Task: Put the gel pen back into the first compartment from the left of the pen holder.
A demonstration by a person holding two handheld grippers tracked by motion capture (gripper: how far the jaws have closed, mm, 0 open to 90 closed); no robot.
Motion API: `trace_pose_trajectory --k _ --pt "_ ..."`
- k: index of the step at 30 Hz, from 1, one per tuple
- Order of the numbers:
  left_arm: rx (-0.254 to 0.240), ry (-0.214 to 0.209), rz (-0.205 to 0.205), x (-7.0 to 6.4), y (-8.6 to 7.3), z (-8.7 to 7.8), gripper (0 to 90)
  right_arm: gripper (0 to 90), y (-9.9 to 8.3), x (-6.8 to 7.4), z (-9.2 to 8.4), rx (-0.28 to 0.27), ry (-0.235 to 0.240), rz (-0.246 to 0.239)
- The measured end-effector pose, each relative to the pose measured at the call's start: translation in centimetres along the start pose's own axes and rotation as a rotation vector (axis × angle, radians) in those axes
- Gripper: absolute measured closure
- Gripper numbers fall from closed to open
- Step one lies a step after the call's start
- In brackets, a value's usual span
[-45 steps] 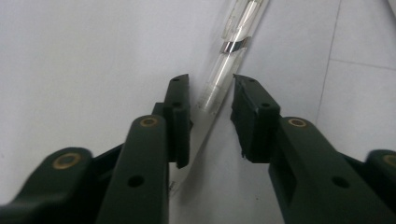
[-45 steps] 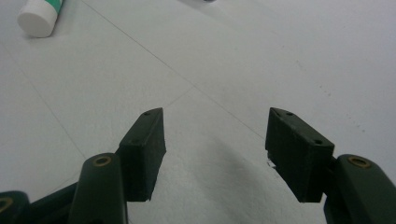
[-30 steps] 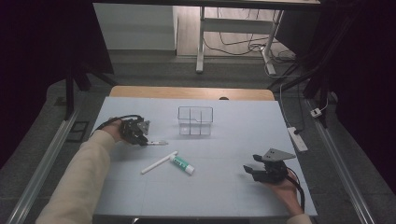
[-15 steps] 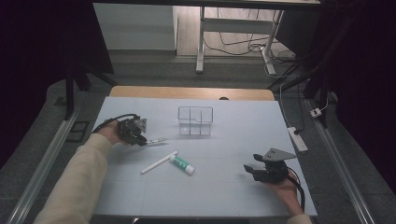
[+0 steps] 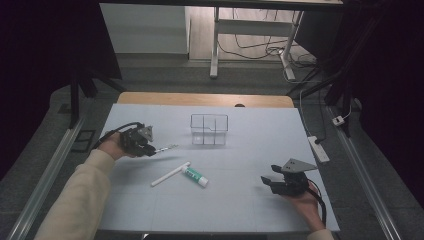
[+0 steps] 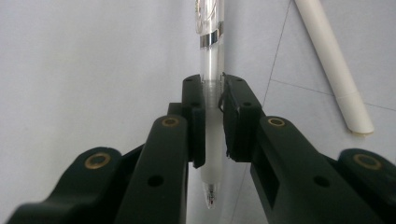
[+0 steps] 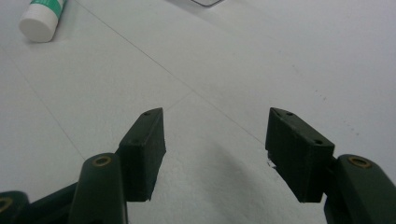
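While clamped, pen juts past left tool tips.

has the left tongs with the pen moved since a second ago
Yes. The left tongs, shut on the clear pen, have shifted away from the person and slightly toward the clear organizer, which stayed put.
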State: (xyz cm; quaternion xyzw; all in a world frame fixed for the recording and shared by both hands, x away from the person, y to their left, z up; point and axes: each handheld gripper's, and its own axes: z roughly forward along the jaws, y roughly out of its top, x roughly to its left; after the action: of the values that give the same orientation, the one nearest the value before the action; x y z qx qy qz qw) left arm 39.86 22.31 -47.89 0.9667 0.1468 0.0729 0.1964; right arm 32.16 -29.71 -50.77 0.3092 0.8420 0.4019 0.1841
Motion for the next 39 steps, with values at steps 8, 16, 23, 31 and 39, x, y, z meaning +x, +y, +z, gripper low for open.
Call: trace_pose_trajectory --k 8,16,23,31,39 --pt "-0.063 0.009 -0.073 -1.0 -0.2 -1.2 79.6 37.0 0.0 0.0 0.0 -0.005 0.002 -0.002" --pt "-0.125 0.035 -0.156 -2.5 0.1 -1.7 79.6 37.0 0.0 0.0 0.0 -0.004 -0.002 0.000" --pt "-0.176 0.049 -0.174 -3.9 0.2 -2.3 79.6 37.0 0.1 0.1 0.1 -0.007 0.002 0.000" --pt "-0.206 0.053 -0.162 -5.7 0.9 -2.4 79.5 37.0 0.1 0.3 0.2 -0.006 0.004 -0.002" --pt "-0.222 0.051 -0.172 -6.7 1.6 -1.9 79.5 37.0 0.1 0.3 0.2 -0.001 0.002 -0.008"
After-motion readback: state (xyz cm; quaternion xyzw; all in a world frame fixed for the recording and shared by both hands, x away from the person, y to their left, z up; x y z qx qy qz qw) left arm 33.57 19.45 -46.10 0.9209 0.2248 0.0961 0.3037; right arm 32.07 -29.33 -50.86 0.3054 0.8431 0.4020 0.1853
